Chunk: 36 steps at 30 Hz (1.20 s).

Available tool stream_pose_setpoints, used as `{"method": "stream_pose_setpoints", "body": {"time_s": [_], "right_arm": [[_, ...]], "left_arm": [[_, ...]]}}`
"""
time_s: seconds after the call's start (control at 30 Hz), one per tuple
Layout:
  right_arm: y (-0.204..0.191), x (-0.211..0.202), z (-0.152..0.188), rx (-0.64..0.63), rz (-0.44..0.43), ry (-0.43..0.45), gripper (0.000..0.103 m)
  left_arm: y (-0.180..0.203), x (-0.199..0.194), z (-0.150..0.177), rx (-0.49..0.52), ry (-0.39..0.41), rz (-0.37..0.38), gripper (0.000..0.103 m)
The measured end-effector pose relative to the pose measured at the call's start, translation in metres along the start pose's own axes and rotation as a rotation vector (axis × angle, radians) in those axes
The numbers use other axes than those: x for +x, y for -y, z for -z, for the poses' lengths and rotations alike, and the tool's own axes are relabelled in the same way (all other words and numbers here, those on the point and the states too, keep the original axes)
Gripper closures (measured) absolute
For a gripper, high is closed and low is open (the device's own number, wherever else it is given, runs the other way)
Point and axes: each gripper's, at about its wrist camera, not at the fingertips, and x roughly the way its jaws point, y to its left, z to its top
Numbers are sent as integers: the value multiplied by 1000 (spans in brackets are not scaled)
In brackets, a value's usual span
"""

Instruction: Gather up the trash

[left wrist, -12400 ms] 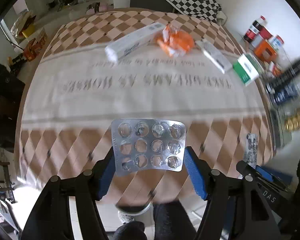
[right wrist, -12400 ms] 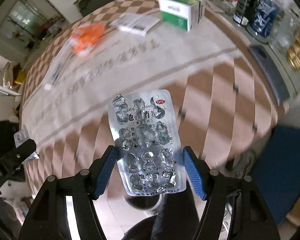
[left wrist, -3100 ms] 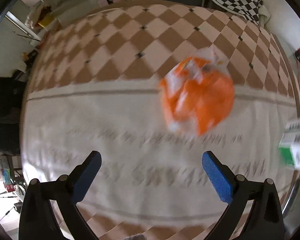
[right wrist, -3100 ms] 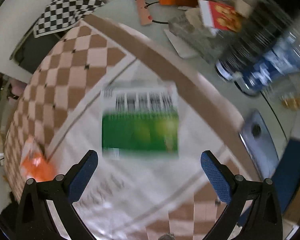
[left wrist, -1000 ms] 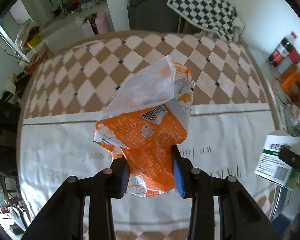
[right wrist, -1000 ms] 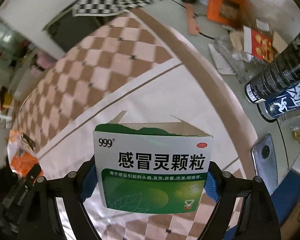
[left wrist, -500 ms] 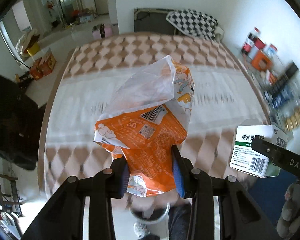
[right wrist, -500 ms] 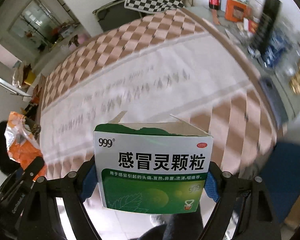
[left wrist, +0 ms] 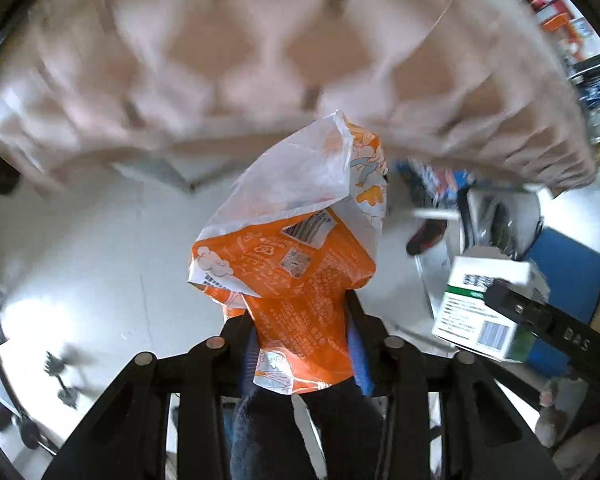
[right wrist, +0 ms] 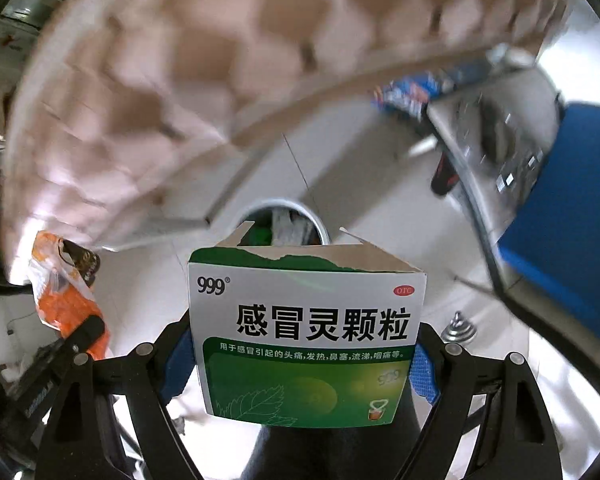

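Orange snack wrapper point(left wrist: 296, 280) is sitting pinched btwn the left gripper point(left wrist: 303, 344) fingers, which are closed narrow on its lower part; its clear-white top is flaring up and hiding whatever is straight ahead of the fingers. Green-white medicine box point(right wrist: 306, 340) is being gripped across its width by the right gripper point(right wrist: 300, 360), blue pads point(right wrist: 422, 372) pressing both sides; torn top flap is standing open. Box is covering most of the bin point(right wrist: 320, 226) w/ metal rim on the floor just beyond it, so only the rim's far arc and some contents are showing.

Both items are hanging over white floor, off the table. Checkered tablecloth point(left wrist: 260, 52) is heavily blurred in both views; its edge is running across the upper frame. From the left view the box point(left wrist: 490, 308) is showing at right, partly crossed by the right gripper's black arm. Blue panel point(right wrist: 572, 220) and grey stand at right are blurred, cut off by frame edge. Open floor is lying left of the bin.
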Motion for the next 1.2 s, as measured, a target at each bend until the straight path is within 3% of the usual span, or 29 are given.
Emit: {"method": "stream_pose_setpoints", "body": {"time_s": [0.17, 0.3, 0.37, 0.5, 0.53, 0.57, 0.67, 0.73, 0.83, 1.03, 1.2], "right_arm": [[28, 131, -13, 52, -60, -72, 16], [35, 205, -28, 46, -85, -89, 16], [34, 234, -37, 41, -94, -101, 16], [28, 281, -46, 17, -97, -127, 15], [25, 288, -46, 3, -106, -139, 14], [20, 294, -48, -7, -111, -148, 11], [11, 297, -49, -40, -131, -132, 0], [6, 292, -44, -76, -117, -119, 0], [-4, 277, -33, -162, -21, -76, 0], [-14, 221, -2, -276, 164, 17, 0], [-18, 151, 25, -298, 194, 39, 0]], "left_arm": [[-25, 127, -11, -53, -97, 67, 63], [-44, 218, -25, -99, -160, 78, 60], [-47, 239, -30, -99, -152, 79, 41], [-55, 268, -26, -104, -138, 59, 19], [-61, 267, -24, -110, -132, 55, 4], [-62, 269, -21, -117, -129, 51, 0], [-82, 261, -11, -154, -109, 18, 0], [-88, 250, -3, -161, -69, -33, 0], [-90, 233, 5, -166, -28, -114, 0], [-76, 181, 24, -109, 22, -190, 0], [-50, 130, 44, -79, 17, -190, 0]]}}
